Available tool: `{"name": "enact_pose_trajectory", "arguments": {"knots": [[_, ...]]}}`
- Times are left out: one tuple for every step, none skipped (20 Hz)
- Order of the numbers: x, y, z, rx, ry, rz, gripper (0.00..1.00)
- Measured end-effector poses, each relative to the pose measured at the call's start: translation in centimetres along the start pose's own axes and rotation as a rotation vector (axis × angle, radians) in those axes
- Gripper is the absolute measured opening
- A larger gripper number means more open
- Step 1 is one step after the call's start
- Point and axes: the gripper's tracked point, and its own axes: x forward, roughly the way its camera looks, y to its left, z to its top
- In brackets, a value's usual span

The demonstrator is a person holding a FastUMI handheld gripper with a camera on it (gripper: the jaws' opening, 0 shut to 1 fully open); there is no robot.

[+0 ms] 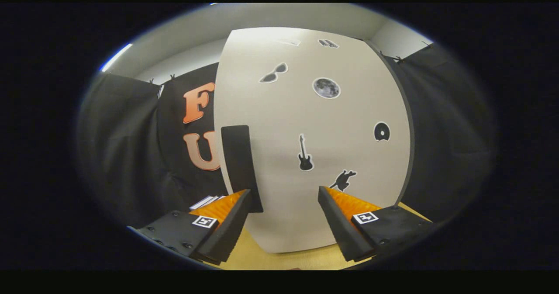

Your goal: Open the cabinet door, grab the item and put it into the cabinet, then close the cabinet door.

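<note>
at about ten o'clock from the fingers hangs the black cloth wall [131, 145]. a small stack of white items [208, 201] peeks out just beyond the left finger [227, 224]. the gripper [284, 198] is spread wide with nothing between its fingers. at twelve o'clock the white cabinet door [279, 123] stands shut, its black handle [239, 163] just above the left fingertip. stickers dot the door: sunglasses [274, 73], a guitar [305, 154], a moon [326, 88], a disc [381, 132]. a wooden tabletop [270, 259] lies below.
</note>
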Motion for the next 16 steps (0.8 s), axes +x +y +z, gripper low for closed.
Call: {"name": "enact_pose_trajectory", "arguments": {"knots": [[0.2,0.1,0.1,-0.007,-0.001,-0.006,0.97],[0.5,0.1,0.1,-0.012,-0.002,-0.01,0.98],[0.8,0.1,0.0,-0.012,-0.003,-0.015,0.98],[1.1,0.1,0.0,-0.011,-0.005,-0.017,0.98],[1.4,0.1,0.0,-0.007,-0.004,-0.02,0.98],[1.6,0.1,-0.1,-0.003,-0.002,-0.021,0.98],[1.7,0.2,-0.1,0.0,-0.002,-0.023,0.98],[1.9,0.2,-0.1,0.002,-0.001,-0.024,0.98],[2.0,0.2,-0.1,0.004,-0.002,-0.028,0.98],[2.1,0.3,-0.1,0.005,-0.003,-0.03,0.98],[2.2,0.2,-0.1,0.005,-0.003,-0.034,0.97],[2.3,0.3,-0.1,0.003,-0.001,-0.037,0.97],[2.2,0.3,-0.1,0.002,0.002,-0.04,0.98],[2.1,0.3,-0.2,0.004,0.007,-0.042,0.98],[2.0,0.4,-0.2,0.005,0.012,-0.041,0.98],[1.7,0.5,-0.2,0.009,0.012,-0.037,0.98]]}}
